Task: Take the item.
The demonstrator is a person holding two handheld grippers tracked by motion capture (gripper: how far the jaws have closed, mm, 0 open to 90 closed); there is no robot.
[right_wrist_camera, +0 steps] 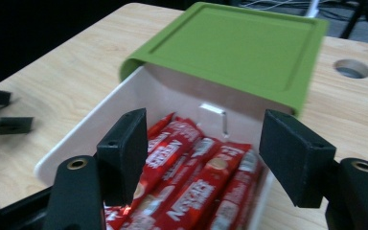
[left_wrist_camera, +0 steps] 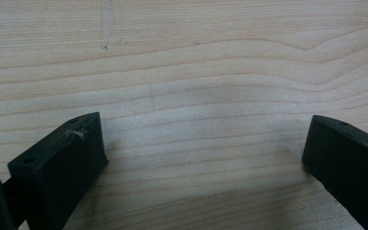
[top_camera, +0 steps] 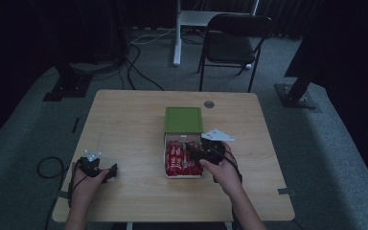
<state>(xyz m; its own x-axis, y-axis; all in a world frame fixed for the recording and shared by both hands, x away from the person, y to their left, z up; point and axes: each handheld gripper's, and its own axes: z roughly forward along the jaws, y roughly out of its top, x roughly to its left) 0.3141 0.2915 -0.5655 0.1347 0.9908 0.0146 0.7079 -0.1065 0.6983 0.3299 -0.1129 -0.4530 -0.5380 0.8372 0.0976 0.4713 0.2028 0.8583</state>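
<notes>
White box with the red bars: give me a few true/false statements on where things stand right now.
1. The green lid lies behind the white box, leaving it open. True.
2. The box holds red wrapped chocolate bars. True.
3. The right gripper is clamped on a bar. False: its jaws stand apart above the bars, with no pad pressing on one.
4. The left gripper holds the lid. False: its jaws are open over bare table, nothing between them.
5. The box sits at the table's left edge. False: in the high view it is near the middle of the table, in front of the right hand.
</notes>
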